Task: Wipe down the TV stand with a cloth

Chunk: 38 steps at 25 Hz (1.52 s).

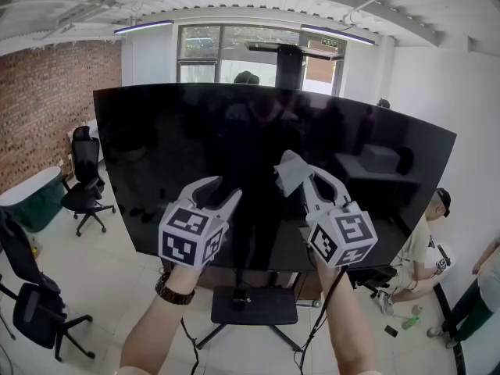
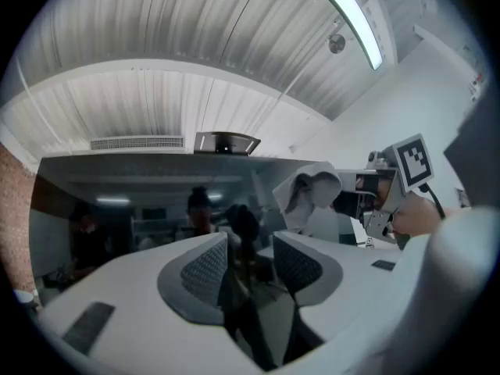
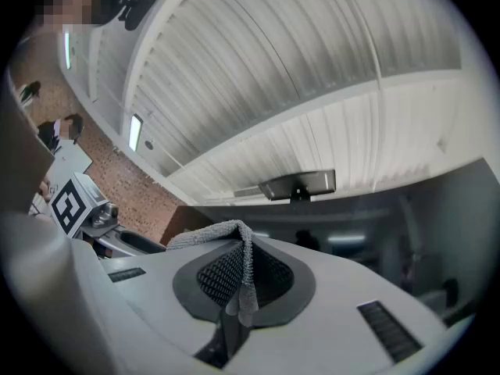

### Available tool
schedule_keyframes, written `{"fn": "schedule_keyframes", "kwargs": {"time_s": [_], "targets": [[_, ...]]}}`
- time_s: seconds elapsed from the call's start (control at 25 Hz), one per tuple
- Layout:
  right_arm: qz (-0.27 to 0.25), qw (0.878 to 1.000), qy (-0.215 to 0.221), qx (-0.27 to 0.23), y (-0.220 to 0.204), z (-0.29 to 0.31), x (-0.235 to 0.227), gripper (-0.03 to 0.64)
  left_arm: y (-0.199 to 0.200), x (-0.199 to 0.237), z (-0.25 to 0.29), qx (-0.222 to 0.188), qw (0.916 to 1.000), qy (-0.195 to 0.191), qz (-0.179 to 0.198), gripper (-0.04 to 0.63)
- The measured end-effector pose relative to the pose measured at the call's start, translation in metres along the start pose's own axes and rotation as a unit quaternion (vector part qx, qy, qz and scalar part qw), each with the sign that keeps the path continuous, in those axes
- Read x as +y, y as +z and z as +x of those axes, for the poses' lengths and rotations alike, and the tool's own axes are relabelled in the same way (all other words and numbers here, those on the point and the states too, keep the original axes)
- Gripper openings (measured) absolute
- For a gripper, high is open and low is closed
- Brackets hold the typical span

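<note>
Right gripper (image 3: pixel 237 278) fingers clamp cloth (image 3: pixel 205 233); left gripper (image 2: pixel 248 260) fingers narrowly apart, empty. TV stand (image 1: pixel 254 305) lower centre, half hidden behind screen (image 1: pixel 234 131).

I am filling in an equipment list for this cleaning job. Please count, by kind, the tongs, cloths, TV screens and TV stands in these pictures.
Tongs: 2, the left tongs open, the right tongs shut
Cloth: 1, held in the right tongs
TV screen: 1
TV stand: 1
Total: 5
</note>
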State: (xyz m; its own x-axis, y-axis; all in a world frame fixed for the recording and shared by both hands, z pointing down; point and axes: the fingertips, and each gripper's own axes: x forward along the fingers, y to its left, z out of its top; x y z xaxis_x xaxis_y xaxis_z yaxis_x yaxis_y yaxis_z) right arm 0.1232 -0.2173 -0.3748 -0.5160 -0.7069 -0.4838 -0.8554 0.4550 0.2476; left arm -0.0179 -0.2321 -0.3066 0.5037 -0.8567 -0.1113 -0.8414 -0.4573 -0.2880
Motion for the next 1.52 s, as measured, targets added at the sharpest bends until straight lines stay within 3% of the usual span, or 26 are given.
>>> {"fn": "schedule_keyframes", "kwargs": {"time_s": [0.2, 0.4, 0.6, 0.8, 0.88, 0.96, 1.04, 1.16, 1.32, 1.52], "targets": [[-0.082, 0.996, 0.014, -0.015, 0.091, 0.09, -0.044, 0.006, 0.097, 0.03, 0.059, -0.033, 0.9988, 0.034, 0.01, 0.215], [-0.142, 0.988, 0.033, 0.048, 0.11, 0.2, -0.051, 0.006, 0.163, 0.057, 0.1, -0.038, 0.9961, 0.078, 0.018, 0.215], [-0.211, 0.971, 0.014, 0.112, 0.086, 0.226, -0.073, 0.006, 0.176, 0.057, 0.119, -0.028, 0.9948, 0.095, 0.024, 0.215], [-0.249, 0.954, -0.086, 0.143, 0.092, 0.187, -0.189, 0.006, 0.165, 0.036, 0.134, -0.044, 0.9968, 0.059, 0.032, 0.215], [-0.235, 0.949, -0.137, 0.16, 0.095, 0.157, -0.249, 0.006, 0.154, 0.028, 0.141, -0.037, 0.9975, 0.051, 0.033, 0.215], [-0.2, 0.954, -0.16, 0.159, 0.094, 0.124, -0.279, 0.006, 0.139, 0.023, 0.138, -0.035, 0.9981, 0.041, 0.029, 0.215], [-0.168, 0.968, -0.139, 0.125, 0.097, 0.091, -0.264, 0.006, 0.12, 0.018, 0.119, -0.039, 0.9984, 0.034, 0.023, 0.215], [-0.141, 0.984, -0.092, 0.063, 0.092, 0.033, -0.202, 0.006, 0.089, 0.002, 0.081, -0.043, 0.9986, 0.024, 0.019, 0.215], [-0.085, 0.993, -0.059, 0.055, -0.003, -0.02, -0.124, 0.006, 0.009, -0.015, 0.05, -0.028, 0.9995, 0.011, 0.011, 0.196], [-0.025, 0.99, -0.043, 0.132, -0.16, -0.081, -0.016, 0.006, -0.146, -0.044, -0.003, 0.038, 0.9988, 0.0, -0.032, 0.196]]}}
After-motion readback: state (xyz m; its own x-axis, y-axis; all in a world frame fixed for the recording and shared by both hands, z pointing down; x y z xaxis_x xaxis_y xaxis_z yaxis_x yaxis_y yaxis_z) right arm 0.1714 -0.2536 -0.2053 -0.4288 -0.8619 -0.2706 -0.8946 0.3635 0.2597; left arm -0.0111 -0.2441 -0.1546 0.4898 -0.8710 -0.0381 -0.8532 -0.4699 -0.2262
